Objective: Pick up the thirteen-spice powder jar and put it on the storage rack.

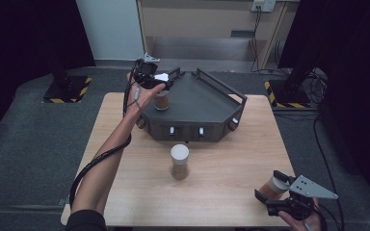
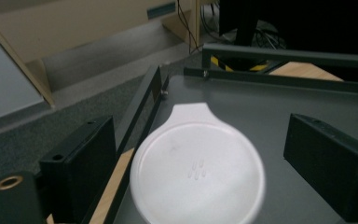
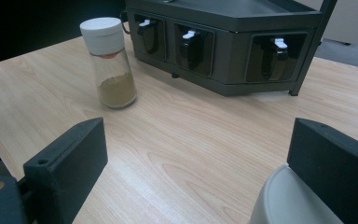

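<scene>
A dark grey angled rack (image 1: 207, 98) stands at the back of the wooden table (image 1: 231, 163). A spice jar with brown powder (image 1: 162, 101) stands on the rack's top at its left end. My left gripper (image 1: 156, 79) hangs over it, open, and the jar's white lid (image 2: 198, 172) lies between the jaws with a gap on each side. A second white-capped jar (image 1: 179, 161) stands mid-table in front of the rack. At the front right, my right gripper (image 1: 269, 186) is open, and a third jar (image 1: 272, 186) sits beside its right jaw, its pale lid (image 3: 284, 200) low in the right gripper view.
The rack has raised rails (image 2: 279, 56) along its back and sides, and small white levers (image 3: 189, 35) on its front face. Bare wood lies between the middle jar (image 3: 109, 65) and my right gripper (image 3: 196, 154). Grey floor and dark stands surround the table.
</scene>
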`<state>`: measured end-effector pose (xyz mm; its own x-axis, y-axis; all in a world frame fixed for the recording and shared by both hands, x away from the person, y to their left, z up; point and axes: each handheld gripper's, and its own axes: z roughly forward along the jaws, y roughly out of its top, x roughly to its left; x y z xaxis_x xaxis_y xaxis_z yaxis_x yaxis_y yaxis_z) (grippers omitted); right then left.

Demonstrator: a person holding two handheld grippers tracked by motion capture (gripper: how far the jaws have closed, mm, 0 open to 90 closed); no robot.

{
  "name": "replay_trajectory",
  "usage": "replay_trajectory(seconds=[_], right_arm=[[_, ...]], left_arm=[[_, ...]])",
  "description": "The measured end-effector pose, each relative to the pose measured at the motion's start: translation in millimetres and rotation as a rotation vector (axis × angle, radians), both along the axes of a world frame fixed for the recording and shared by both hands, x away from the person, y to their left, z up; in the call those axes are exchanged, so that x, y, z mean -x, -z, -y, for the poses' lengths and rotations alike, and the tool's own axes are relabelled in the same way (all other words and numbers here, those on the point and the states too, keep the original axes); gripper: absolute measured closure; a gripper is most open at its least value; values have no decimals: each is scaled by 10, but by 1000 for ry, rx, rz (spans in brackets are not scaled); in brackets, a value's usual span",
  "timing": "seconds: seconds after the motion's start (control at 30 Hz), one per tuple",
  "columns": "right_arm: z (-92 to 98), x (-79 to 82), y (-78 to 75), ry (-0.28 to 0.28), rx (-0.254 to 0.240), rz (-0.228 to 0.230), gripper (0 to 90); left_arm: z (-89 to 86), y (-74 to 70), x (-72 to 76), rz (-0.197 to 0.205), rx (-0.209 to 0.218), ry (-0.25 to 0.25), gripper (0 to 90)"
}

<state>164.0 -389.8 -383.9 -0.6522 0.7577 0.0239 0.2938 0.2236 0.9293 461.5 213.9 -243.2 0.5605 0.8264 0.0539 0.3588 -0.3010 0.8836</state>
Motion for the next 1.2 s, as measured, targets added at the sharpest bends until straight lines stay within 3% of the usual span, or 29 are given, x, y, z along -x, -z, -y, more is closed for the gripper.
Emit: replay_trajectory(seconds=[0.13, 0.37, 0.67, 0.77, 0.93, 1.2], right_arm=[[-7, 5, -2, -1, 2, 6, 53], [-32, 3, -10, -4, 9, 8, 53], [-54, 14, -25, -11, 12, 13, 53], [-56, 14, -26, -13, 12, 14, 54], [-67, 14, -28, -18, 14, 16, 54], [-79, 12, -28, -20, 15, 15, 55]], left_arm=[[-43, -85, 116, 38, 2, 46, 73], [-94, -293, 514, 98, 35, 182, 63], [-150, -412, 931, 174, 75, 309, 63], [-181, -428, 1060, 195, 87, 346, 64], [-207, -434, 1264, 225, 70, 392, 63], [-280, -285, 1566, 250, 60, 448, 64]])
